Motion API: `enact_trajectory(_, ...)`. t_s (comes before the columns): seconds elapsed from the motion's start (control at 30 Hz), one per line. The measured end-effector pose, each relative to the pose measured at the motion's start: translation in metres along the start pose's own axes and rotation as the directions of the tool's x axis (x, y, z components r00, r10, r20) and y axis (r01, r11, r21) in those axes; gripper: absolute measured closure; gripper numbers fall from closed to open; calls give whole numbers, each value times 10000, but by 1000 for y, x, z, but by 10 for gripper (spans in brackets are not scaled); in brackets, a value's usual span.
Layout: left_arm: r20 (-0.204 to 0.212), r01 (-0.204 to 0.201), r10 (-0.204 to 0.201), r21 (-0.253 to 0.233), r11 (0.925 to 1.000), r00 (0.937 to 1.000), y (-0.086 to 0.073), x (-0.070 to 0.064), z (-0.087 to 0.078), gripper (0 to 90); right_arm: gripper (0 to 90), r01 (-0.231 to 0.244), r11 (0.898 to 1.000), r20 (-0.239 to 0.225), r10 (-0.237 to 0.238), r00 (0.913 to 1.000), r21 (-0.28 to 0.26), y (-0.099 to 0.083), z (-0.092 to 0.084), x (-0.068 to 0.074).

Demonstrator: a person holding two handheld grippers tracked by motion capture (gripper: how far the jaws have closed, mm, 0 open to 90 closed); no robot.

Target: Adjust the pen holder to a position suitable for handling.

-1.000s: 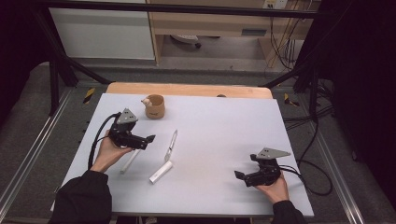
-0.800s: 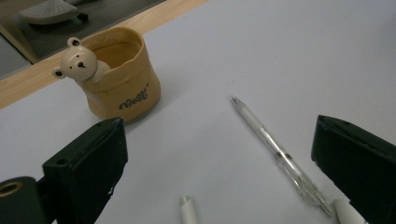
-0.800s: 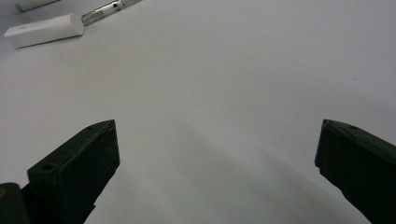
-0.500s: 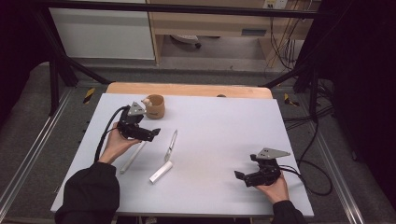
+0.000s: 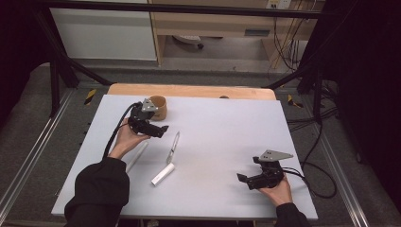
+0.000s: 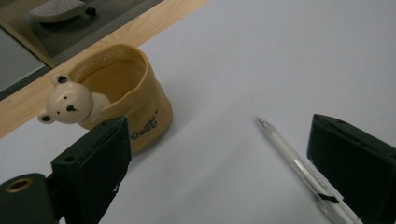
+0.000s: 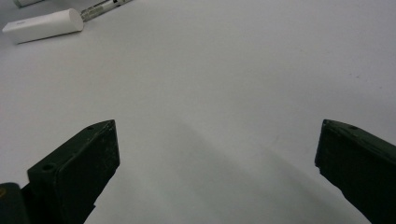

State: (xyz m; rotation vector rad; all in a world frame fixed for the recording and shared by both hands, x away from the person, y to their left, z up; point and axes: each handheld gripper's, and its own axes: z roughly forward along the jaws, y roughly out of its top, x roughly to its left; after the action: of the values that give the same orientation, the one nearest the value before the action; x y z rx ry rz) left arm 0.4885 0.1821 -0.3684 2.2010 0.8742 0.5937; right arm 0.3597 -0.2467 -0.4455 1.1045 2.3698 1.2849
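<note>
A tan cup (image 5: 158,109) with a small bear figure on its rim (image 6: 122,91) stands at the back left of the white table top (image 5: 222,132). My left gripper (image 5: 162,130) hovers just in front of the cup, open and holding nothing. In the left gripper view a clear pen (image 6: 299,163) lies near the right jaw. In the high view that clear pen (image 5: 173,146) lies right of the left hand. My right gripper (image 5: 243,180) rests low at the front right, open and empty (image 7: 217,154).
A white stick (image 5: 137,156) lies by the left wrist. A short white tube (image 5: 162,174) lies in front of the pen and appears again as the white tube (image 7: 43,26) far ahead of the right jaws. A wooden edge (image 5: 189,91) borders the table's far side.
My left gripper has moved away from the person and to the right, ending close in front of the cup. The right gripper has stayed put.
</note>
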Motion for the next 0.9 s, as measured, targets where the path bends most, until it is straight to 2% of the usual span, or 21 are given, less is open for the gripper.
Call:
enact_trajectory(0.13,-75,-205,205,21,9998,9998,6,-1,8,86,6,2,10000,-12,-2,10000,-7,0,0,0)
enact_trajectory(0.27,-205,-344,350,267,9991,9992,11,2,16,102,6,17,10000,-12,-17,10000,1,0,0,0)
enact_trajectory(0.33,-342,-440,446,182,9989,9984,13,3,19,152,6,18,10000,-19,-18,10000,-10,0,0,0)
enact_trajectory(0.47,-387,-497,505,216,9985,9980,17,6,25,178,6,39,10000,-26,-39,10000,-27,0,1,0)
enact_trajectory(0.63,-599,-748,770,381,9965,9952,22,6,35,243,6,35,10000,-43,-35,10000,-15,0,1,0)
enact_trajectory(0.8,-829,-606,657,634,9961,9944,21,14,45,285,6,12,10000,-72,-11,10000,6,0,1,0)
enact_trajectory(0.9,-1015,-565,620,567,9968,9929,20,20,49,308,6,30,10000,-85,-29,10000,17,0,1,0)
